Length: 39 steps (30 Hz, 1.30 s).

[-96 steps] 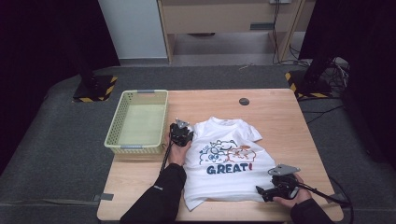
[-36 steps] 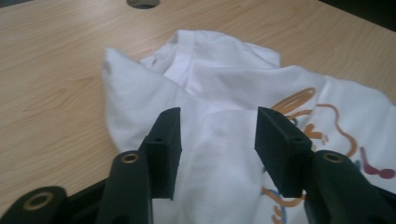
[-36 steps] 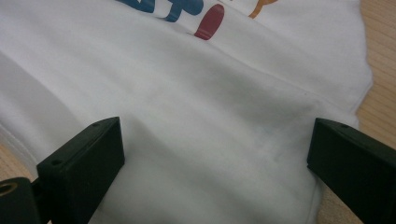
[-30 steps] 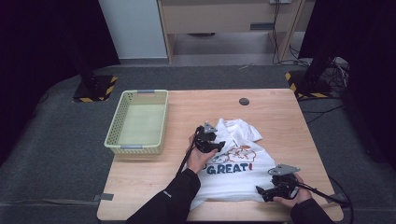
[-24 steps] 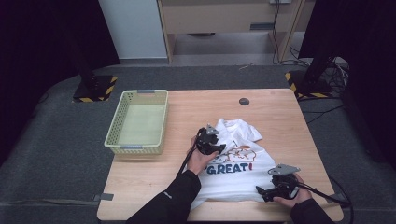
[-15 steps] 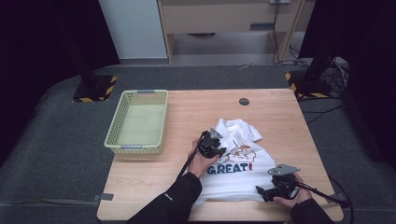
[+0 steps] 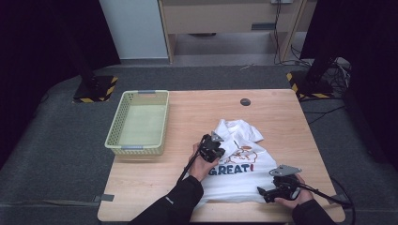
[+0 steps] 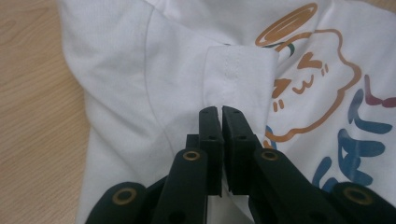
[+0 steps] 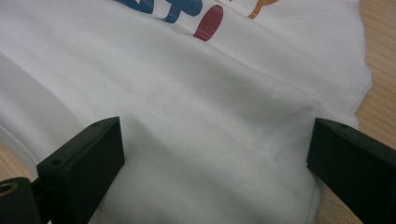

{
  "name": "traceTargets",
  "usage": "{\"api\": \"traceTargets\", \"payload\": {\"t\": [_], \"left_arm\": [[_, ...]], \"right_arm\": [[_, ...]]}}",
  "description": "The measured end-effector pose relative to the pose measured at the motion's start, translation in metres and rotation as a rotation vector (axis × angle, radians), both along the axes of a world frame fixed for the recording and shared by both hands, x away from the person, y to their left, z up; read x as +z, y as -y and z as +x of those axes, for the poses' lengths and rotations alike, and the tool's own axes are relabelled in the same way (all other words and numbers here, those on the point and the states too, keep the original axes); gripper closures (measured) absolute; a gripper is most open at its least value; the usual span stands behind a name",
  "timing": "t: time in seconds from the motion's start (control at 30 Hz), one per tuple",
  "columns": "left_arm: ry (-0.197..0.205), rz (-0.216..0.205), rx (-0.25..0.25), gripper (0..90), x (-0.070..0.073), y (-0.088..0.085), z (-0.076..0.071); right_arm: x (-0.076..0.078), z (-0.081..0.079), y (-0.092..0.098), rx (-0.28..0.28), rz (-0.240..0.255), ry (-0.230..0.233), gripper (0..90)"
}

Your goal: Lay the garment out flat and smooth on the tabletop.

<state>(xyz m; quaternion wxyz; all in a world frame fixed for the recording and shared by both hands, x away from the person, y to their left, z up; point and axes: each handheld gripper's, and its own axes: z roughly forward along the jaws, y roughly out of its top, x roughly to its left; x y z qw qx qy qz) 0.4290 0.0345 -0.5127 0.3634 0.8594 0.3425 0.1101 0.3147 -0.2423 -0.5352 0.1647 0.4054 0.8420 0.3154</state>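
Note:
A white T-shirt printed with "GREAT!" lies on the wooden table. Its left sleeve is folded in onto the chest print. My left gripper rests over that fold. In the left gripper view its jaws have just been closing and now stand shut, with the tips at the sleeve's edge and no cloth plainly between them. My right gripper is at the shirt's lower right hem. Its jaws are open wide over the flat cloth.
A pale green basket stands at the table's left edge. A small black round disc lies near the far edge. Bare wood runs along the far side and between basket and shirt.
My left gripper has come from the shirt's left edge rightward onto the chest, and the left sleeve now lies folded inward. My right gripper has kept still.

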Motion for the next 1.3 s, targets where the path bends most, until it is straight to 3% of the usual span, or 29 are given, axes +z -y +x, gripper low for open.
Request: {"api": "traceTargets", "payload": {"t": [0.27, 0.43, 0.63, 0.8, 0.9, 1.03, 1.17, 1.3], "left_arm": [[0.055, -0.04, 0.012, 88.2, 0.016, -0.008, -0.002], [0.106, -0.045, 0.046, 88.3, 0.035, -0.022, 0.001], [0.173, -0.027, 0.125, 88.2, 0.058, -0.052, 0.006], [0.202, 0.001, 0.235, 88.3, 0.066, -0.085, 0.012], [0.202, 0.027, 0.309, 88.3, 0.064, -0.102, 0.017], [0.162, 0.104, 0.389, 88.2, 0.054, -0.12, 0.023], [0.133, 0.126, 0.426, 87.2, 0.047, -0.126, 0.025], [0.162, 0.123, 0.434, 84.2, 0.052, -0.125, 0.024]], "right_arm": [[0.0, 0.0, 0.0, 0.0, 0.0, 0.0, 4.0], [0.0, 0.0, 0.0, 0.0, 0.0, 0.0, 4.0], [0.0, 0.0, 0.0, -0.001, 0.001, 0.001, 4.0], [0.0, 0.0, 0.0, -0.001, 0.001, 0.001, 4.0], [0.0, 0.0, 0.0, -0.001, 0.0, 0.003, 4.0], [0.0, 0.0, 0.0, -0.002, 0.001, 0.002, 4.0], [0.0, 0.0, 0.0, -0.003, 0.001, 0.0, 4.0], [0.0, 0.0, 0.0, -0.002, 0.001, 0.002, 3.9]]}}
